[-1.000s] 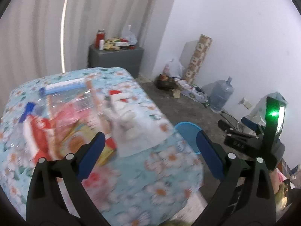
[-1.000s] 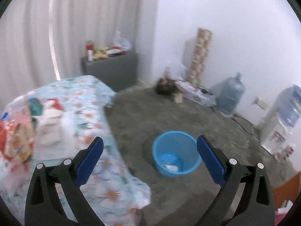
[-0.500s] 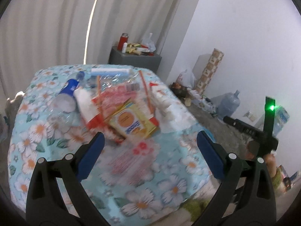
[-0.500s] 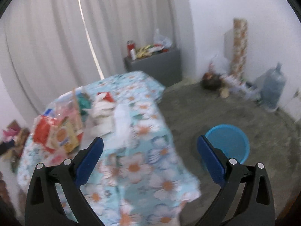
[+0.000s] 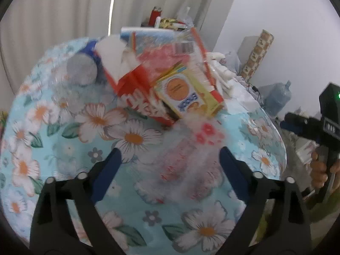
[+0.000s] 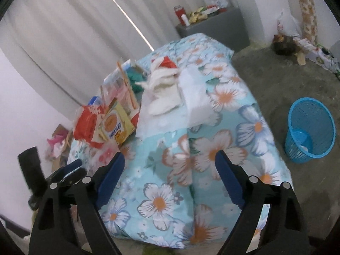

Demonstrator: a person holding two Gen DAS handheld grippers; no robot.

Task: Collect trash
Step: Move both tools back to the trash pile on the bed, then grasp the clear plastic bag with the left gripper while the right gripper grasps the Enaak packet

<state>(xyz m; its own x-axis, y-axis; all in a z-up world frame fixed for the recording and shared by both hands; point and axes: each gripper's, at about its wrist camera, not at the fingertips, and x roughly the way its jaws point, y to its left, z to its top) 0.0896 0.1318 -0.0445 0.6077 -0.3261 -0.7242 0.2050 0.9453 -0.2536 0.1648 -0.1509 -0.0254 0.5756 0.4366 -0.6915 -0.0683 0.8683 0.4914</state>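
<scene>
A pile of trash lies on the flower-print tablecloth (image 5: pixel 63 144): a red packet (image 5: pixel 138 97), a yellow biscuit box (image 5: pixel 187 93), a clear pink-printed wrapper (image 5: pixel 191 155), a clear plastic bottle (image 5: pixel 78 72) and white tissues (image 6: pixel 163 97). My left gripper (image 5: pixel 170 170) is open and empty, low over the clear wrapper. My right gripper (image 6: pixel 170 174) is open and empty at the table's near corner. The blue trash basket (image 6: pixel 310 127) stands on the floor to the right of the table. The red packet (image 6: pixel 87 123) and the yellow box (image 6: pixel 115 127) also show in the right wrist view.
A grey cabinet (image 6: pixel 214 27) with bottles and packets stands by the curtain. A patterned roll (image 5: pixel 257 55) and a water jug (image 5: pixel 278 97) stand along the white wall. More clutter (image 6: pixel 57 144) lies on the floor left of the table.
Both grippers have swung from the floor and basket side toward the table. The left one has closed in on the trash pile. Both stay open and empty.
</scene>
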